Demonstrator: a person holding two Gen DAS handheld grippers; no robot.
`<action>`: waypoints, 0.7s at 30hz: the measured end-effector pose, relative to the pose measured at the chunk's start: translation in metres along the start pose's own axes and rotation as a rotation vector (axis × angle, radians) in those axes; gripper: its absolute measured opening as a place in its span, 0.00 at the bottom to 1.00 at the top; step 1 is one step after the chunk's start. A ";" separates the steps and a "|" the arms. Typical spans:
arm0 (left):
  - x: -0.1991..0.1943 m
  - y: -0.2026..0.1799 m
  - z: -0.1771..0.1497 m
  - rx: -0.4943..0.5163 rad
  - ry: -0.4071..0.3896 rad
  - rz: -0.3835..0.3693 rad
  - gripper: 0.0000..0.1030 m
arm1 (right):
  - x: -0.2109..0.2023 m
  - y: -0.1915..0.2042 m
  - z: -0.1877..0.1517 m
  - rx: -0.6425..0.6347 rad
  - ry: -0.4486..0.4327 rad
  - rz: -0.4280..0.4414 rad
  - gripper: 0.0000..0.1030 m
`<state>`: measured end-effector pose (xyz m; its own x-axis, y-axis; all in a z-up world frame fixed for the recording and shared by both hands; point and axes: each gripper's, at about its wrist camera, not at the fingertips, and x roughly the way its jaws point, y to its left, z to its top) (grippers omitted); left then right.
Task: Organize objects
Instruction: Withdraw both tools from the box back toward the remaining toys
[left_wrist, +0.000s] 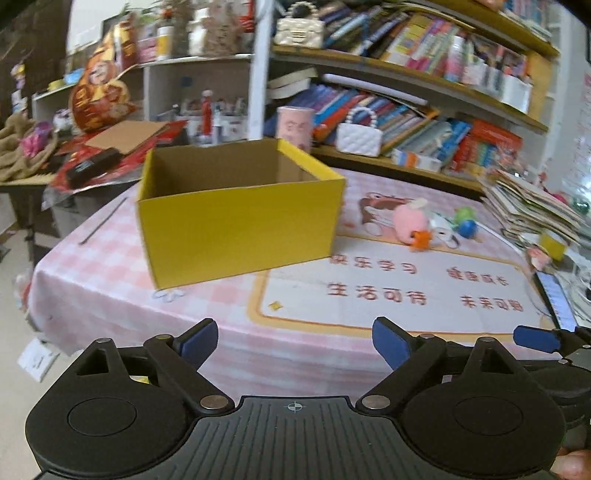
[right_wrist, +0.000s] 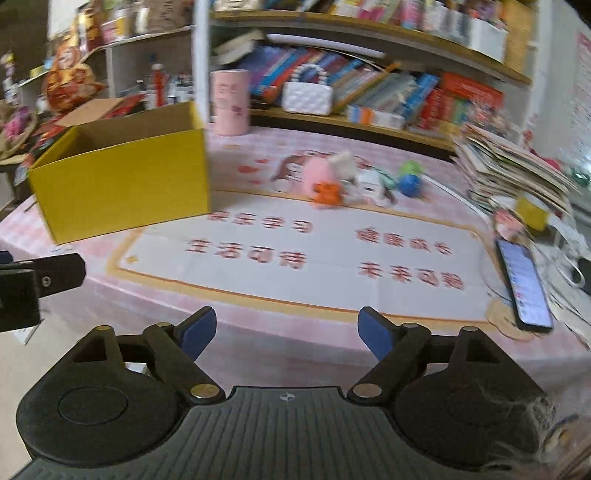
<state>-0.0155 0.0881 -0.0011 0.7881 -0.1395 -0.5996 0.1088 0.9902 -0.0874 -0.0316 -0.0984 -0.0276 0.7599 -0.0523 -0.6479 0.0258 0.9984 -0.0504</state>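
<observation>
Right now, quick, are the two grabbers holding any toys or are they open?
Left gripper: open, holding nothing.
Right gripper: open, holding nothing.

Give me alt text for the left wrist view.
An open, empty-handed left gripper faces a pink checked table with an open yellow box; small toys lie to its right, before crowded bookshelves.

Each hand-held gripper, left and right, has a black ribbed body, two round black discs, silver pivot pins, a white crosshair mark and blue pads on black fingers.
</observation>
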 end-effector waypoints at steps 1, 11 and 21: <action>0.002 -0.004 0.002 0.009 -0.001 -0.008 0.92 | 0.000 -0.004 -0.001 0.010 0.002 -0.013 0.82; 0.035 -0.055 0.015 0.083 0.036 -0.094 0.97 | 0.009 -0.056 -0.002 0.080 0.038 -0.113 0.84; 0.076 -0.097 0.031 0.102 0.081 -0.136 0.97 | 0.042 -0.099 0.016 0.098 0.083 -0.135 0.85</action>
<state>0.0524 -0.0181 -0.0134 0.7112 -0.2676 -0.6501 0.2752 0.9569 -0.0929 0.0081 -0.1996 -0.0380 0.6891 -0.1834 -0.7010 0.1900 0.9793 -0.0695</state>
